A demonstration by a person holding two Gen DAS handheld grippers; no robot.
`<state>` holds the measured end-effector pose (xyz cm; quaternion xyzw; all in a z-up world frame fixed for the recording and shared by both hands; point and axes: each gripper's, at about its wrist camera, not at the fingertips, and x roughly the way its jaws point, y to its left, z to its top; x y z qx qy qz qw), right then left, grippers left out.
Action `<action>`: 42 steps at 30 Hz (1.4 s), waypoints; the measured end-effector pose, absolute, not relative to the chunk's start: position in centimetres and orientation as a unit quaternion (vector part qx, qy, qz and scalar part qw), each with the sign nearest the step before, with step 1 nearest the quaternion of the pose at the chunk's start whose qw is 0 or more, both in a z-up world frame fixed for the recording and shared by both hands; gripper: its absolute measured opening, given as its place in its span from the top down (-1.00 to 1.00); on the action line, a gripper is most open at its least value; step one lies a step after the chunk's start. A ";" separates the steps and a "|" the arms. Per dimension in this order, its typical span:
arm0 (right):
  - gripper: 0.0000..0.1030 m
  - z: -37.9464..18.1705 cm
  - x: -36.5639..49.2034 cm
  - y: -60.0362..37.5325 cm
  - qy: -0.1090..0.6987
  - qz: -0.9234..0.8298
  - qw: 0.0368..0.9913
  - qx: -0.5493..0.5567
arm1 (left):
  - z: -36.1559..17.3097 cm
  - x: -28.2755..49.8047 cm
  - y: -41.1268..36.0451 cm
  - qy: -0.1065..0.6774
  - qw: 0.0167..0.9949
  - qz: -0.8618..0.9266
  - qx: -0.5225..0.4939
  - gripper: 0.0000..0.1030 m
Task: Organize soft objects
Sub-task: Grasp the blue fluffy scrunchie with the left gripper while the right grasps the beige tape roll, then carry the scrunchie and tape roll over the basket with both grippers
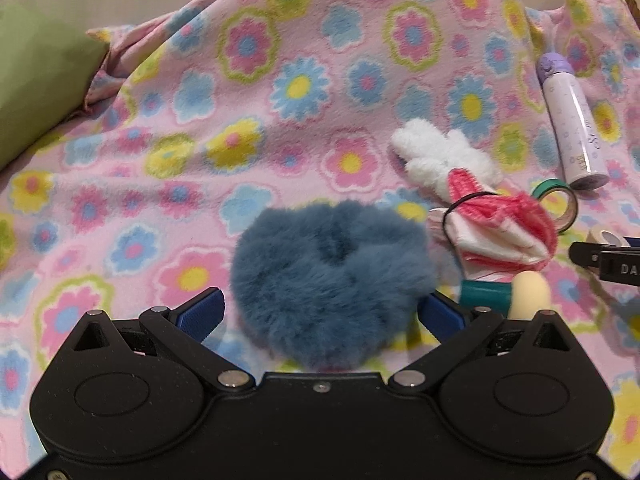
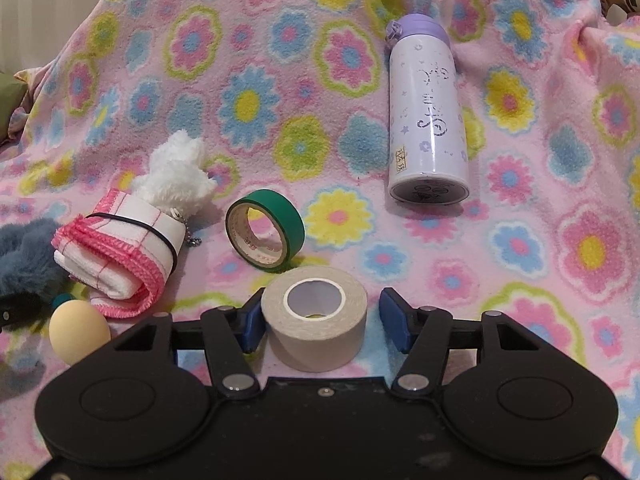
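Note:
A blue fluffy scrunchie (image 1: pixel 332 276) lies on the flowered blanket (image 1: pixel 240 120), between the fingers of my left gripper (image 1: pixel 320 314). The jaws stand wide, with a small gap at the left pad. To its right lie a rolled white cloth with pink edging (image 1: pixel 500 232), bound by a black elastic, and a white plush toy (image 1: pixel 436 152). In the right wrist view a beige tape roll (image 2: pixel 316 320) stands between the fingers of my right gripper (image 2: pixel 324 324). The left pad is at the roll and the right pad stands clear of it. The cloth roll (image 2: pixel 120 256) and plush (image 2: pixel 176 172) lie to the left.
A green tape roll (image 2: pixel 266 236) stands just beyond the beige one. A lilac bottle (image 2: pixel 428 120) lies at the back right. A cream egg-shaped object (image 2: pixel 78 336) and a teal piece (image 1: pixel 484 294) sit near the cloth. A green cushion (image 1: pixel 36 80) is far left.

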<state>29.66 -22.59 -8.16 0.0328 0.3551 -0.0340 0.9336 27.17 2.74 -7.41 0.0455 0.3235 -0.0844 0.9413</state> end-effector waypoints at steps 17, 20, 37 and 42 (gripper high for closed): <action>-0.16 -8.2 29.6 -22.6 0.352 -0.035 0.935 0.039 | -8.3 31.8 2.2 0.378 0.924 -0.051 -0.005 -0.92; -0.16 -8.2 29.6 -22.6 0.350 -0.035 0.935 0.043 | -8.6 32.0 1.9 0.382 0.923 -0.042 0.000 -0.59; 0.06 -7.9 29.3 -22.4 0.355 -0.039 0.933 0.038 | -2.8 24.3 2.1 0.368 0.926 -0.077 -0.020 -0.13; 0.08 -7.2 28.6 -21.9 0.378 -0.029 0.926 0.004 | -1.3 20.8 1.4 0.359 0.929 -0.090 -0.021 -0.13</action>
